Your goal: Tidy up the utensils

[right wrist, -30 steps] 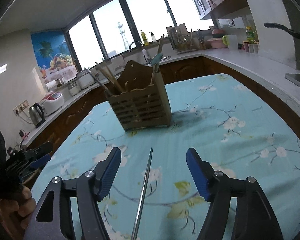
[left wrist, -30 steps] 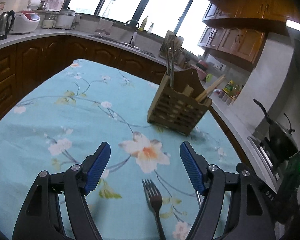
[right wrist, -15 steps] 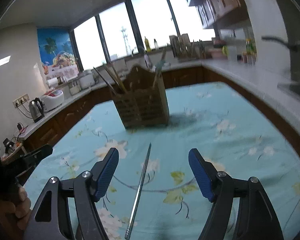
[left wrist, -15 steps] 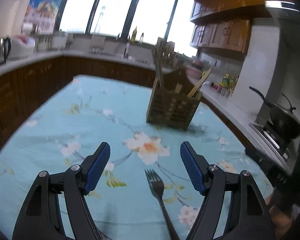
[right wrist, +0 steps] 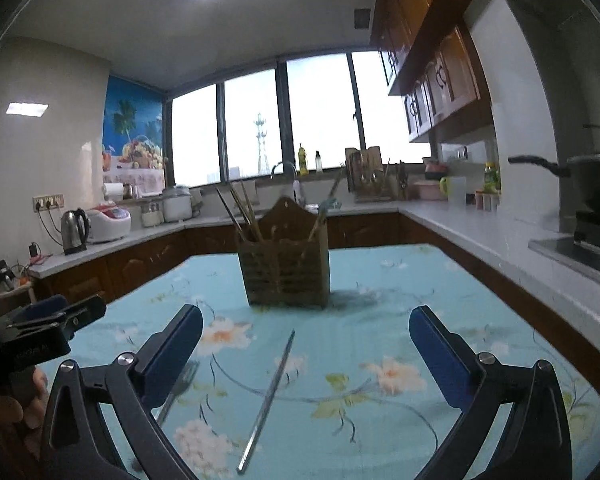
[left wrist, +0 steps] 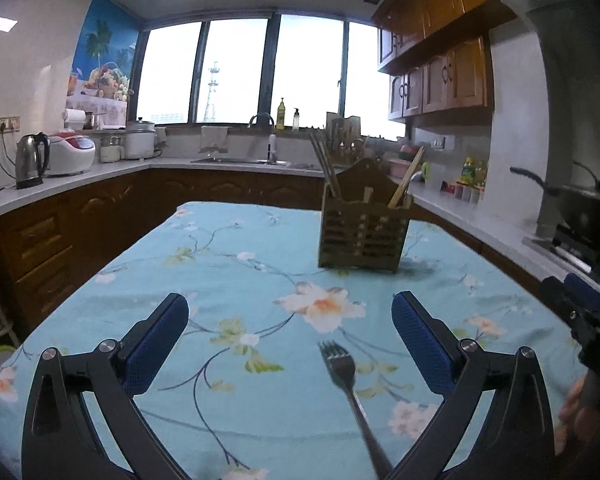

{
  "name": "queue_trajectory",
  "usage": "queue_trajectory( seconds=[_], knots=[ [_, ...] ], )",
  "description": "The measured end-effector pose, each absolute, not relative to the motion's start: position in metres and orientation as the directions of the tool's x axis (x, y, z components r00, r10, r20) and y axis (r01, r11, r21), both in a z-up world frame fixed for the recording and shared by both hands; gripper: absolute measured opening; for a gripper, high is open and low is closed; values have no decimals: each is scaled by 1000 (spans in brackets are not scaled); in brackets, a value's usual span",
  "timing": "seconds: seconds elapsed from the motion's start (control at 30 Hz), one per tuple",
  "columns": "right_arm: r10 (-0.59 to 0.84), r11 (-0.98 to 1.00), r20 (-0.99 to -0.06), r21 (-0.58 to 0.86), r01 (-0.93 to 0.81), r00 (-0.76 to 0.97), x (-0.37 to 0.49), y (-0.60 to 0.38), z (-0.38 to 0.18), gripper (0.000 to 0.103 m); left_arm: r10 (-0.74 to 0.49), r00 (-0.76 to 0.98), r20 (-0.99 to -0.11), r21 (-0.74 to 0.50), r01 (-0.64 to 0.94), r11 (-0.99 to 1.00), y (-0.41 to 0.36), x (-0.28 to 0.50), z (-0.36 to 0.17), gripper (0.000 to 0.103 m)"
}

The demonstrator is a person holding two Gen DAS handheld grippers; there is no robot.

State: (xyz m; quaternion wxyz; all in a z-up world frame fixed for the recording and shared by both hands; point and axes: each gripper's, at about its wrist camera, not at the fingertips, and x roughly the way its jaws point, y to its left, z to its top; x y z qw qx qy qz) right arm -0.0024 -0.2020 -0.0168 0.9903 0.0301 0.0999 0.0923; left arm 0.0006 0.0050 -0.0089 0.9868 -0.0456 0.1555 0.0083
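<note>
Both tongs, left [left wrist: 290,336] and right [right wrist: 306,346], have just spread apart, empty; I judge the thin, slippery dark metal fork [left wrist: 342,372] best pinched mid-handle.

The left gripper [left wrist: 290,320] hangs over the floral tablecloth [left wrist: 236,280], its jaws wide apart after just opening, nothing pressed between them. A fork [left wrist: 346,384] lies on the cloth between the fingers, tines towards the wooden utensil holder [left wrist: 362,232] farther back.

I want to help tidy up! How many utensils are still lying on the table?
2: a fork by the left hand-held gripper, a metal chopstick by the right one.
</note>
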Motion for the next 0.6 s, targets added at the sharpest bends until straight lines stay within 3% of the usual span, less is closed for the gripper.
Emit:
queue_trajectory(
  seconds=[0.6],
  knots=[
    [159,984,-246,122,-132,956,-2,-219,-25,103,18,939,-344,-25,-28,999,-7,2,-18,103]
  ],
)
